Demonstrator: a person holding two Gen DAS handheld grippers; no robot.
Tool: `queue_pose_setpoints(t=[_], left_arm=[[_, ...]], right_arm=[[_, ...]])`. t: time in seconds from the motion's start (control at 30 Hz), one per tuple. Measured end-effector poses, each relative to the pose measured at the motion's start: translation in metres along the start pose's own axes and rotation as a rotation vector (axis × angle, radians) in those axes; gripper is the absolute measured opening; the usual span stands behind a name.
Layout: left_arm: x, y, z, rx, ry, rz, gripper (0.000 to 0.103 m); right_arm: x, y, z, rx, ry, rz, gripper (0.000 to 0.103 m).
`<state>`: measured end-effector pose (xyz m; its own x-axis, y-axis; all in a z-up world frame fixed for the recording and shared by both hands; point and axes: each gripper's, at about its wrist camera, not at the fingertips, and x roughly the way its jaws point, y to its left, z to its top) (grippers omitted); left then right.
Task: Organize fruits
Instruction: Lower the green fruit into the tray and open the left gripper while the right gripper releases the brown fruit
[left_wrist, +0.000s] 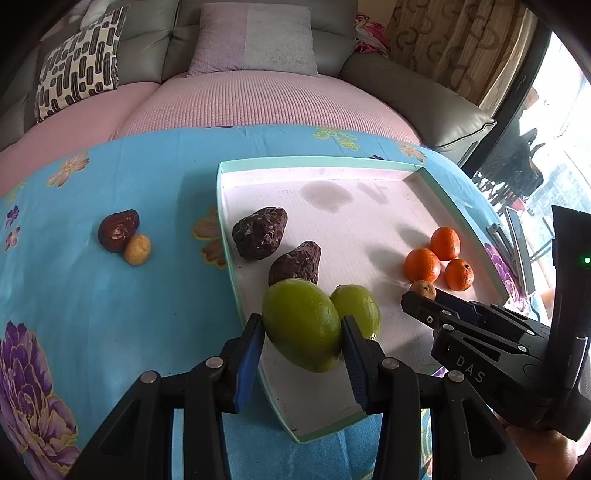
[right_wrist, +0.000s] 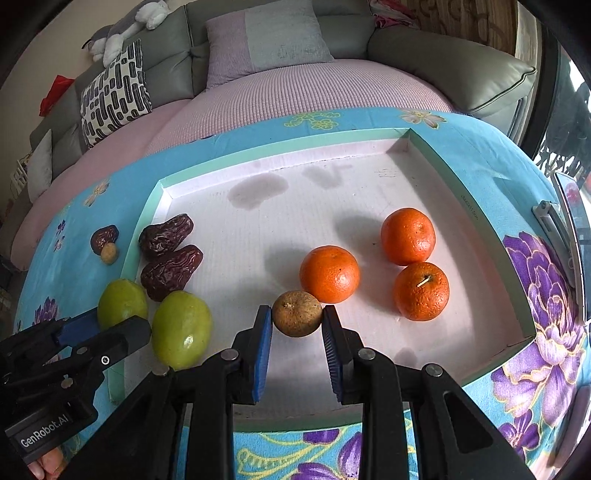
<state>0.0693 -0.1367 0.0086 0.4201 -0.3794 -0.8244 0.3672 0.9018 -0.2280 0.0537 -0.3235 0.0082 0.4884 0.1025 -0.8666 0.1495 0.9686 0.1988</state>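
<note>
My left gripper (left_wrist: 301, 325) is shut on a big green fruit (left_wrist: 301, 325) over the left edge of the white tray (left_wrist: 317, 161). A second green fruit (left_wrist: 360, 310) lies right beside it. Two dark wrinkled dates (left_wrist: 260, 232) sit just behind, inside the tray. My right gripper (right_wrist: 297, 314) is shut on a small brown round fruit (right_wrist: 297, 313) low in the tray, close to one of three oranges (right_wrist: 329, 274). A red date (left_wrist: 118, 230) and a small yellowish fruit (left_wrist: 137, 249) rest together on the blue cloth, left of the tray. Both grippers point steeply down.
The tray lies on a blue floral cloth (left_wrist: 110, 332) over a table. A pink-covered sofa seat (left_wrist: 240, 103) with cushions stands behind it. A metal object (right_wrist: 546, 210) lies at the table's right edge by the window. Dark stains (right_wrist: 258, 190) mark the tray's far floor.
</note>
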Motion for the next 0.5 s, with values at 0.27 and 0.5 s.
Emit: queue_pose_setpoints(t=[0.27,0.5], left_arm=[[-0.0003,-0.0011,-0.0004,0.005,0.002,0.011,0.045],[-0.0004,-0.0021,-0.0005,0.012,0.005,0.012,0.045]], right_arm=[[0.0037,-0.003,-0.0014,0.005,0.017,-0.013,0.029],[0.0049,-0.0023,-0.0006,0.003,0.021,-0.016,0.029]])
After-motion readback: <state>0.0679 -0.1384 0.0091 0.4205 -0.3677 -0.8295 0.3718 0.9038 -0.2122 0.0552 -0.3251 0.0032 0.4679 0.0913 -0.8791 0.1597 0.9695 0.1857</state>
